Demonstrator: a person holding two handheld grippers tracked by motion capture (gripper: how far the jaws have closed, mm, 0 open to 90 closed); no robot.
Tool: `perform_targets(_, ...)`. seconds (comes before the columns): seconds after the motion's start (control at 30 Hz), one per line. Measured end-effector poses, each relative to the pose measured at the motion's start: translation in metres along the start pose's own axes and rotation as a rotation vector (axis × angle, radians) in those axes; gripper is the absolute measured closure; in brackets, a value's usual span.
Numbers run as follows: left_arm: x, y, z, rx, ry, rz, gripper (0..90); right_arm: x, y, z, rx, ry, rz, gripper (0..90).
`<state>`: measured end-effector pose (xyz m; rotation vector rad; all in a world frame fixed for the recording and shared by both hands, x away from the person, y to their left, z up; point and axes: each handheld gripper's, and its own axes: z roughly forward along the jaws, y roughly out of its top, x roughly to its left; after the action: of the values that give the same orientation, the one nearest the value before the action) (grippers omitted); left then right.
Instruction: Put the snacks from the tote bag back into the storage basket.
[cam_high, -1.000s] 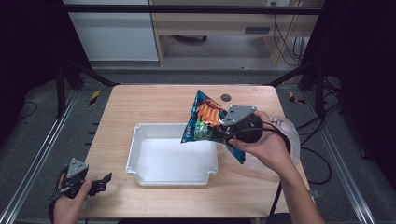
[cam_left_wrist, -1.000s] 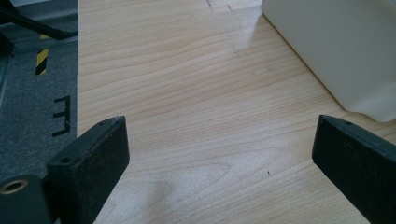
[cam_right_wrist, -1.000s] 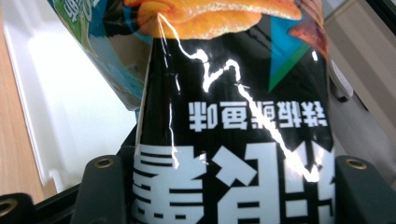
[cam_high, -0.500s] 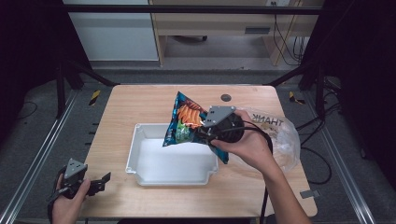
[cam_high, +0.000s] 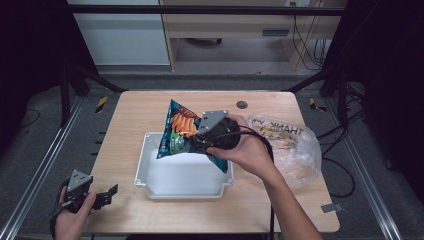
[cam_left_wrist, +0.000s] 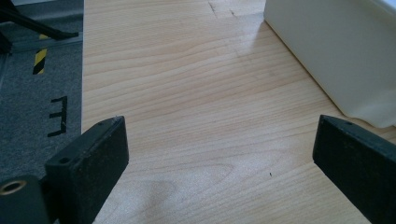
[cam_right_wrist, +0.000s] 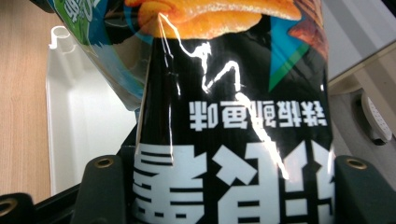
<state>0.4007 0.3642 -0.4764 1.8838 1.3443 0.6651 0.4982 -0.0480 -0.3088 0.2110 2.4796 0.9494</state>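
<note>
A blue and orange snack bag hangs above the white tray, with my right gripper shut on its lower part. In the right gripper view the bag fills the space between both black jaws, its print upside down, and the tray lies below at the left. My left gripper rests open at the table's front left corner, held low by a hand. In the left gripper view its jaws stand wide apart over bare wood, with the tray's wall at the upper right.
A clear plastic bag with printed letters lies on the table right of the tray. A small dark round object sits near the far edge. A desk and cables stand beyond the table.
My right gripper has carried the snack bag leftward, from the tray's right side to above its back middle. The left gripper has stayed put.
</note>
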Motion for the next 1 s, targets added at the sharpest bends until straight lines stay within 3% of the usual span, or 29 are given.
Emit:
perform_targets(0.5,-0.002,0.006,-0.002,-0.022,-0.009,0.012,3.4,0.021,0.004,0.041,0.031,0.071,-0.034,39.2)
perform_targets(1.0,-0.002,0.007,0.000,-0.021,-0.015,0.016,3.5,0.032,0.002,0.061,0.063,0.117,-0.052,39.1)
